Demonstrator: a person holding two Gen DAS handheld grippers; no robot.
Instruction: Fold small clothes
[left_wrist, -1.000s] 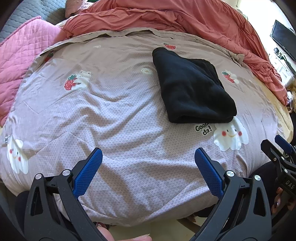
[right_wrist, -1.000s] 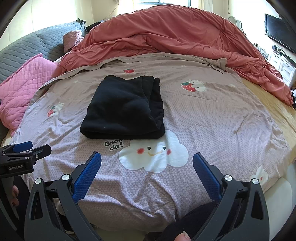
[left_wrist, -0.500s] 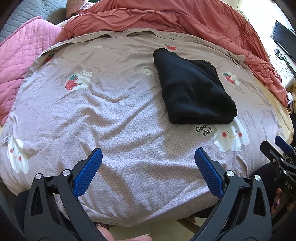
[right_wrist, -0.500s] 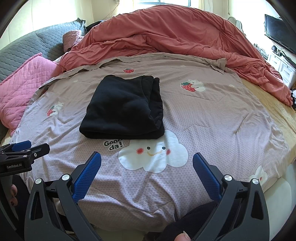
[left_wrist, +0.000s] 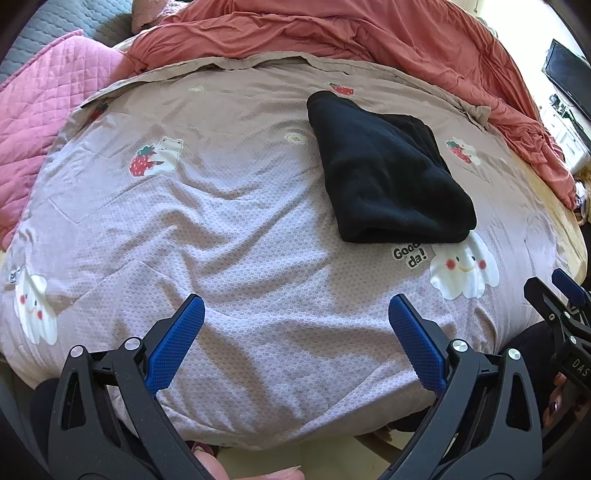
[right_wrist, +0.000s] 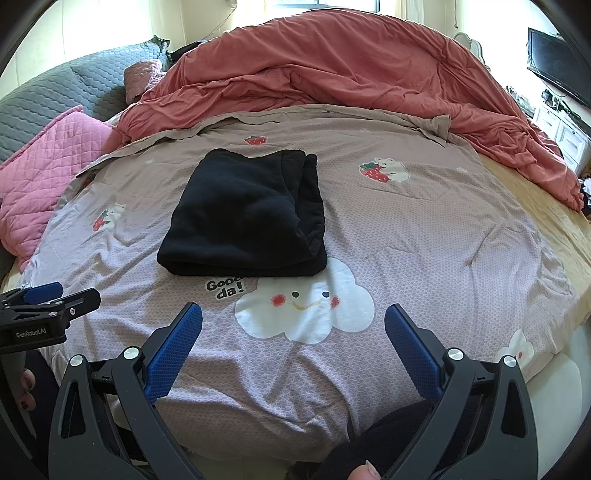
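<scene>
The left gripper (left_wrist: 293, 325) has its blue fingers (left_wrist: 177, 343) spread wide apart, and nothing is between them. The right gripper (right_wrist: 293, 325) is the same, with its blue fingers (right_wrist: 412, 349) far apart and holding nothing. Both grippers hang over the near edge of the bed, side by side, and neither one touches the cloth. A fingertip (right_wrist: 364, 472) of the person shows at the bottom, under the right gripper. In front of the grippers lies a purple blanket (right_wrist: 424, 236) with pictures on it. There is a white smiling cloud (right_wrist: 306, 306) and the words "Good da!" just past the right gripper. A folded black garment (right_wrist: 247, 218) sits flat on the blanket, in the middle of the bed, and its near edge touches the top of the cloud. It is well apart from both grippers. Small strawberry bears (left_wrist: 157, 160) dot the blanket. Behind it is a big bunched-up red duvet (right_wrist: 351, 70). A pink quilted pillow (right_wrist: 48, 158) lies on the left side, beside a grey one (right_wrist: 55, 96).
</scene>
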